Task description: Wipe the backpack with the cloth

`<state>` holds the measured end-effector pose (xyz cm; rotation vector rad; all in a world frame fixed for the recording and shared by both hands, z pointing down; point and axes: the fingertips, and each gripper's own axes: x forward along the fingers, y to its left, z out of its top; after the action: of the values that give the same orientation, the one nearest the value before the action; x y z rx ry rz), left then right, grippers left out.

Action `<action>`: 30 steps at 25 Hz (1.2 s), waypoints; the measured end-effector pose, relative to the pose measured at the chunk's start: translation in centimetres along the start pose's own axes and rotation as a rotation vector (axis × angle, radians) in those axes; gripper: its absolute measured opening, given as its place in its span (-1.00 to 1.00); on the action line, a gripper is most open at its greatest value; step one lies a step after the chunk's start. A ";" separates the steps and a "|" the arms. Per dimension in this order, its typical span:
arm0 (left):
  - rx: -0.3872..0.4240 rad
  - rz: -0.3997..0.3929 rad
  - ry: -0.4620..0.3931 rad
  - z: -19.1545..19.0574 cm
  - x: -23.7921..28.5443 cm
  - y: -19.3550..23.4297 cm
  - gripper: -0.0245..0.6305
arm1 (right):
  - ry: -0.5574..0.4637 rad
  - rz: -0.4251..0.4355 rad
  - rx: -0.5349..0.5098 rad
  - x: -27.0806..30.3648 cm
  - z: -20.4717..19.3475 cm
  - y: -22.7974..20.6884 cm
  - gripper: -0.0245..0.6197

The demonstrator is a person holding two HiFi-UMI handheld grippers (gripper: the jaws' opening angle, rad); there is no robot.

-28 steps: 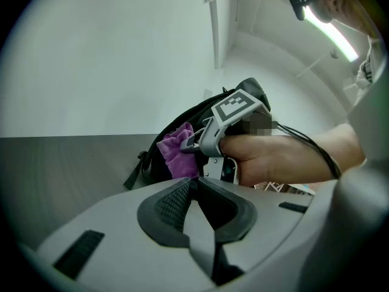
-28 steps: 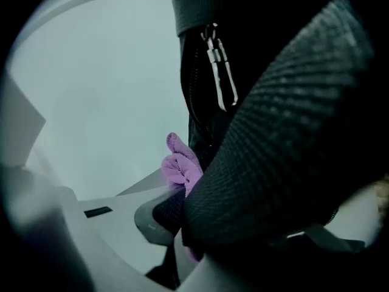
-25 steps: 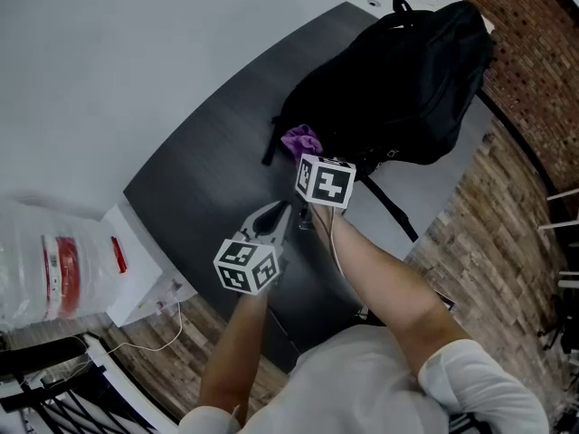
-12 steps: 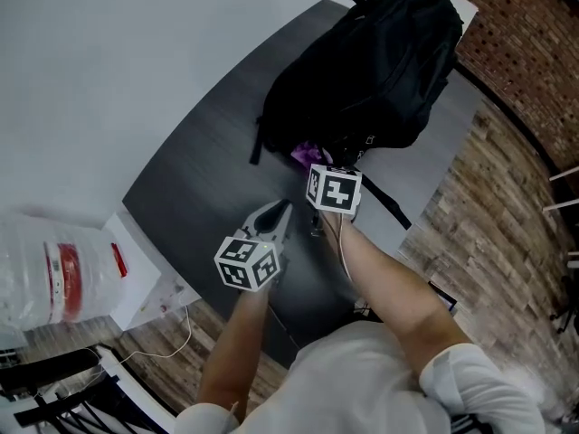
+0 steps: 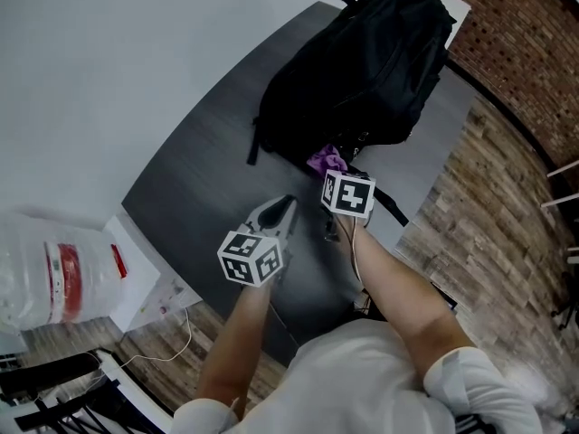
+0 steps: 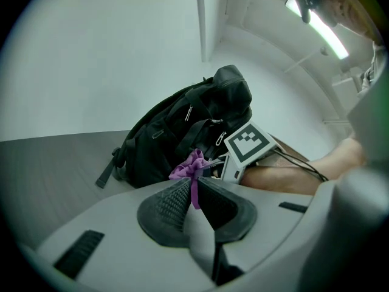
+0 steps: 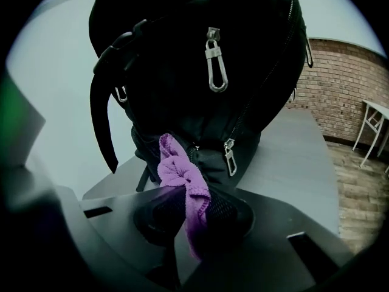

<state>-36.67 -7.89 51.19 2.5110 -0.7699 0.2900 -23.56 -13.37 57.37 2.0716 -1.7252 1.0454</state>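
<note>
A black backpack [image 5: 362, 70] lies on the dark table [image 5: 199, 179], at its far right end. My right gripper [image 5: 333, 175] is shut on a purple cloth [image 5: 326, 161] and holds it against the backpack's near lower edge. The right gripper view shows the cloth [image 7: 179, 170] bunched between the jaws [image 7: 189, 210], touching the backpack [image 7: 200, 53] next to a zipper pull [image 7: 231, 160]. My left gripper [image 5: 280, 213] hovers over the table to the left, a little short of the bag. It is shut with nothing in it [image 6: 193, 194].
A loose backpack strap [image 5: 391, 208] trails across the table's paler section [image 5: 425, 152]. Beyond the table's left end lie a white plastic bag [image 5: 45, 269] and a white box [image 5: 136, 274]. A brick wall [image 5: 525, 43] and wooden floor [image 5: 488, 242] are on the right.
My right gripper has carried the cloth to the right along the backpack's near edge. The left gripper has drifted slightly the same way, still shut.
</note>
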 end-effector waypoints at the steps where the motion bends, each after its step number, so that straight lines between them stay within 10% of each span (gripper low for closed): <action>1: 0.001 -0.003 -0.001 0.0 0.1 -0.1 -0.86 | 0.000 0.000 -0.004 -0.2 -0.1 -0.2 -0.75; 16: -0.018 -0.018 -0.019 -0.2 0.5 0.0 -0.86 | 0.010 -0.170 0.002 -3.5 -1.6 -8.8 -0.75; 30: -0.076 0.039 -0.034 -1.3 -1.4 3.3 -0.86 | 0.078 0.074 -0.111 -3.0 -5.0 2.2 -0.75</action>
<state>-39.82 -8.90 53.15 2.4380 -0.8281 0.2281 -27.57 -8.72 58.43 1.8881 -1.7905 1.0127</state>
